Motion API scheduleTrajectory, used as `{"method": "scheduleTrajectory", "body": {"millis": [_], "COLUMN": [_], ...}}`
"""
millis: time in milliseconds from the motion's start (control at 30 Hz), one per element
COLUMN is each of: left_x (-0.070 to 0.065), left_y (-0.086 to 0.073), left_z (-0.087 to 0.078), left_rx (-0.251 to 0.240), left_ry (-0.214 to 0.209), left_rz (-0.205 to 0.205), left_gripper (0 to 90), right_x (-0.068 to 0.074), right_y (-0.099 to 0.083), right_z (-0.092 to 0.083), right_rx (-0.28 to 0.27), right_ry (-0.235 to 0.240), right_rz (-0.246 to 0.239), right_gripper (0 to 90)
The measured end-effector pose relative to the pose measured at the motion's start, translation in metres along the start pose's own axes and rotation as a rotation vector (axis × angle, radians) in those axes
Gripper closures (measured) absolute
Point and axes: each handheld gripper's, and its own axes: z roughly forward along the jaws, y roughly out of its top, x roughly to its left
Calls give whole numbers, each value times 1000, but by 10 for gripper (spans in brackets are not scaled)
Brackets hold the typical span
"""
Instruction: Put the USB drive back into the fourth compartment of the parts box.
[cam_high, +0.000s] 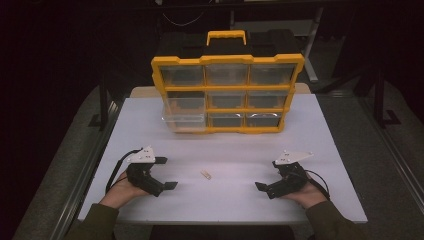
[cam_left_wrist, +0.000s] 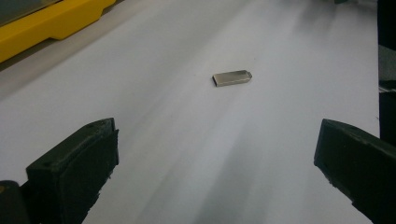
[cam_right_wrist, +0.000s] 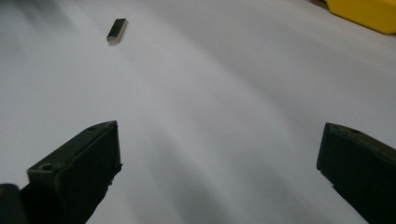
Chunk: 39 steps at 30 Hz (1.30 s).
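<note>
A small silver metal USB stick (cam_high: 206, 174) lies flat on the white table (cam_high: 220, 150), midway between the two grippers. My left gripper (cam_high: 167, 173) rests near the front left, held in a hand, its jaws wide apart and empty; the stick (cam_left_wrist: 232, 77) lies ahead of them. My right gripper (cam_high: 267, 175) rests at the front right, also open and empty, with the stick (cam_right_wrist: 116, 30) far ahead to its left. A yellow organizer box (cam_high: 227, 92) with clear drawers stands upright at the back of the table.
One clear drawer (cam_high: 184, 119) at the organizer's lower left stands pulled out a little. A yellow corner of the box (cam_left_wrist: 51, 21) lies at the left gripper view's top left. Dark floor and metal frames surround the table.
</note>
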Motion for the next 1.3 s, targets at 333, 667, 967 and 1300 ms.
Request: {"method": "scheduleTrajectory", "body": {"millis": [333,667,967,1300], "left_x": [-2,-2,-2,-2], "left_y": [-1,-3,-3,-3], "left_z": [0,-1,0,0], "left_rx": [4,-6,-2,-3], "left_ry": [-4,-26,-32,-31], "left_rz": [4,-4,0,-2], "left_gripper": [0,0,0,0], "right_x": [2,4,6,7], "right_y": [5,9,15,19], "right_z": [0,1,3,4], "right_rx": [2,-2,-7,-9], "right_ry": [13,22,36,45], "right_rz": [-15,-20,-34,-36], "right_gripper": [0,0,0,0]}}
